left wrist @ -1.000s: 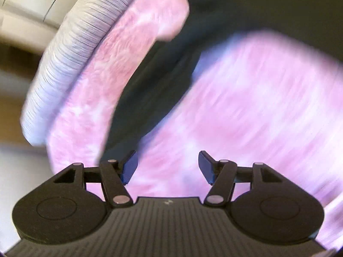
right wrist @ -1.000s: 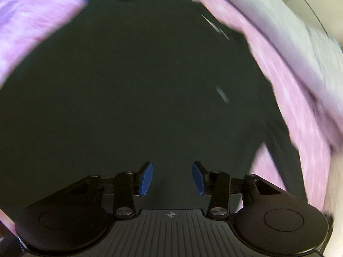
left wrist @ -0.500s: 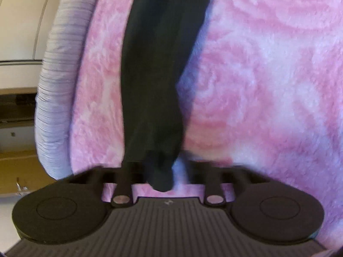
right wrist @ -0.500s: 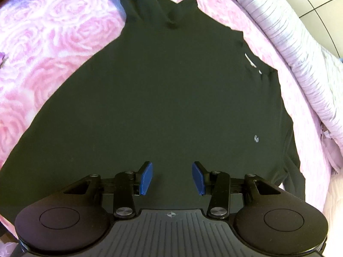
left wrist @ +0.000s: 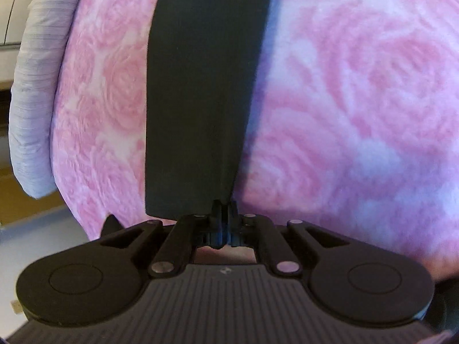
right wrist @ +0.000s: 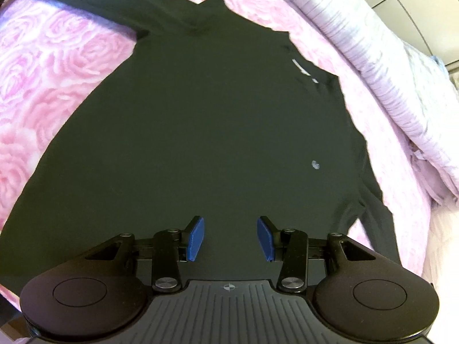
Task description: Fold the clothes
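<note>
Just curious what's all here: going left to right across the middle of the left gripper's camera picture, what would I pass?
Lilac ribbed bedding → pink rose blanket → dark sleeve → pink rose blanket again.

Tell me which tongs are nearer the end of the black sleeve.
Left. The left tongs are shut on the sleeve end; the right tongs hang open over the shirt's body, gripping nothing.

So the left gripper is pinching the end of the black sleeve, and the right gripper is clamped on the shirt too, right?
Not quite. The left gripper does pinch the black sleeve, but the right wrist view shows the right gripper open above the shirt, gripping nothing.
</note>
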A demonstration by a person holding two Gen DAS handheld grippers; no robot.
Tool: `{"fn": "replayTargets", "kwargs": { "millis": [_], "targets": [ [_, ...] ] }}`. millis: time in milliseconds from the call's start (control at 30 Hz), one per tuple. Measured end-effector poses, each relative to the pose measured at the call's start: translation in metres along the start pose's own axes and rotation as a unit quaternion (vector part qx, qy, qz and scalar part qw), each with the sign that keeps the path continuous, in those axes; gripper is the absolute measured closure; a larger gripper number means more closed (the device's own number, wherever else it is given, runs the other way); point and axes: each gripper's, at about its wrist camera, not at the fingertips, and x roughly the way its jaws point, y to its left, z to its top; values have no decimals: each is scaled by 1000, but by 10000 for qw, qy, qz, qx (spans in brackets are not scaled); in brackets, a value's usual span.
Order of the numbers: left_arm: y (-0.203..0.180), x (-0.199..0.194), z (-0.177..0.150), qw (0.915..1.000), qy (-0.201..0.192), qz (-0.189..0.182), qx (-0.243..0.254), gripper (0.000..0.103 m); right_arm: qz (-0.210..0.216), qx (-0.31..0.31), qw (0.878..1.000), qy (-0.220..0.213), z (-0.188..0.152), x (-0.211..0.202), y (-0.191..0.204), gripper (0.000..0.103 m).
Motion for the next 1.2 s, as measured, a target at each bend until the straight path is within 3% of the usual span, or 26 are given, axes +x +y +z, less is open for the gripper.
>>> {"fn": "replayTargets", "kwargs": {
  "millis": [167,267,333,467,700,800,967,1067,1200],
  "targets": [
    [-3,-4,-1,9998,218,-25,29,92,29,250,9996,97,-11,-10,-3,59],
    [2,-25,-9,9985,169,-300,-436,80,97,658,9978,78,-17,-19,-13,59],
    [9,-43,-15,9948,107,-468,-900,79,149,985,9950,52,-21,-25,-21,59],
    [24,-85,-21,9793,-58,-754,-1879,71,321,1458,9888,-33,-30,-36,-35,59],
    [19,-173,-24,9509,-175,-1031,-2913,68,664,2191,9730,-281,-58,-50,-68,58],
    [15,-208,-22,9327,-324,-1223,-3378,62,752,2689,9594,-407,-77,-55,-88,58],
    [7,-257,-9,8975,-697,-1656,-4027,54,865,3714,9233,-459,-120,-62,-119,55],
    [10,-277,9,8872,-994,-1861,-4103,52,882,4232,9008,-399,-145,-70,-128,54],
    [22,-295,33,8844,-1469,-1955,-3975,50,746,4816,8723,-390,-172,-92,-131,54]
  ]
}}
